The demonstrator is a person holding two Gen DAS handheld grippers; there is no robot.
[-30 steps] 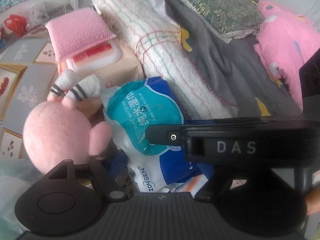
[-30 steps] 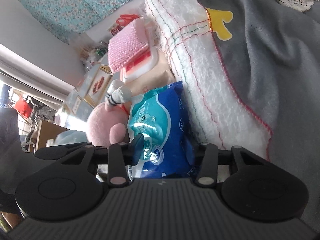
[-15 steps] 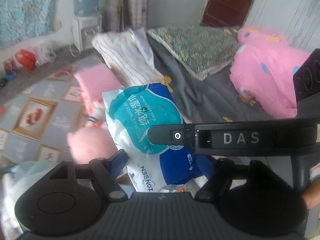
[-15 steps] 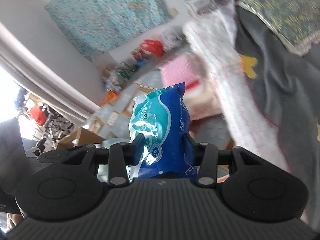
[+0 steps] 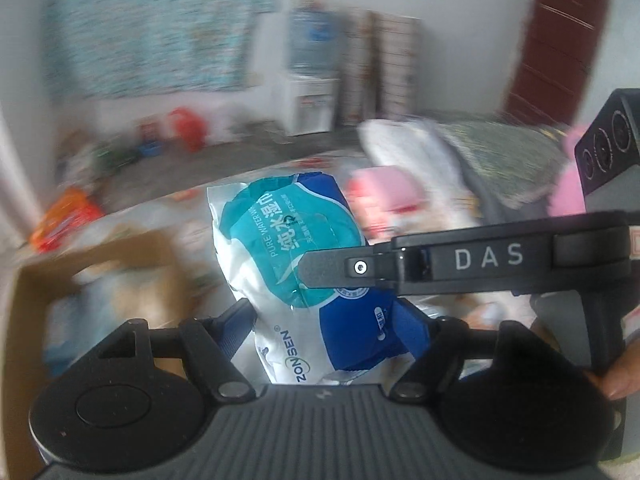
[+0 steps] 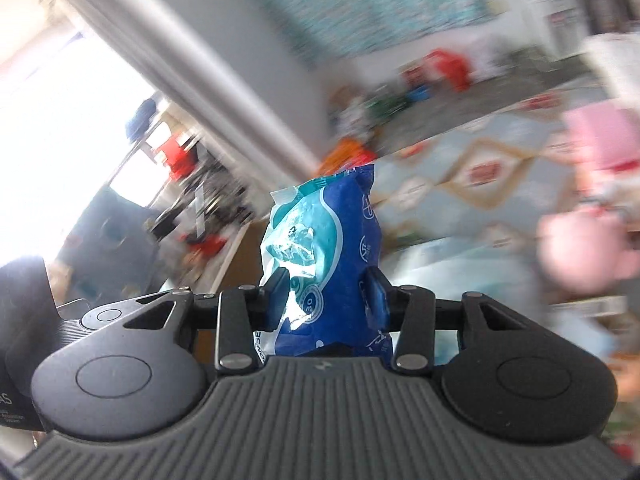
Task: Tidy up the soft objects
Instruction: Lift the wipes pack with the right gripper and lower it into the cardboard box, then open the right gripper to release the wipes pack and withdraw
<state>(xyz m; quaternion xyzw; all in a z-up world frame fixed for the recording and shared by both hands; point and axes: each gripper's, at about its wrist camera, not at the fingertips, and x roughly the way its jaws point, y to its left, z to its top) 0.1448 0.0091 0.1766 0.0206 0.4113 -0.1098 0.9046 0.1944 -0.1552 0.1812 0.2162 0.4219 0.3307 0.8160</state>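
Both of my grippers grip one wipes pack [image 5: 304,280], blue, teal and white, printed "PURE WATER" and "ZONSEN".

Left gripper [image 5: 324,330]: jaws wide, one blue pad on each side edge of the pack's lower part, pressing in. The pack stands upright between them, its printed face toward the camera.

Right gripper [image 6: 326,298]: jaws narrower, pads pinching the pack across its thin dimension; the film dents at both pads. In the left wrist view one black finger of the right gripper, marked "DAS", lies flat across the pack's face from the right. A fingertip of the person [image 5: 622,380] shows at the right edge of that view.

The pack is in the air and touches nothing but my pads.

Background heavily blurred in both views. Left wrist view: an open cardboard box [image 5: 100,264] at lower left, contents unclear. A pink cloth [image 5: 384,192] lies beyond the pack, a pale blanket [image 5: 412,144] and a green pillow [image 5: 500,152] to its right. A water dispenser [image 5: 310,92] stands against the far wall. Right wrist view: patterned floor tiles [image 6: 480,168], a pink plush [image 6: 588,248] at right, bright window at left.
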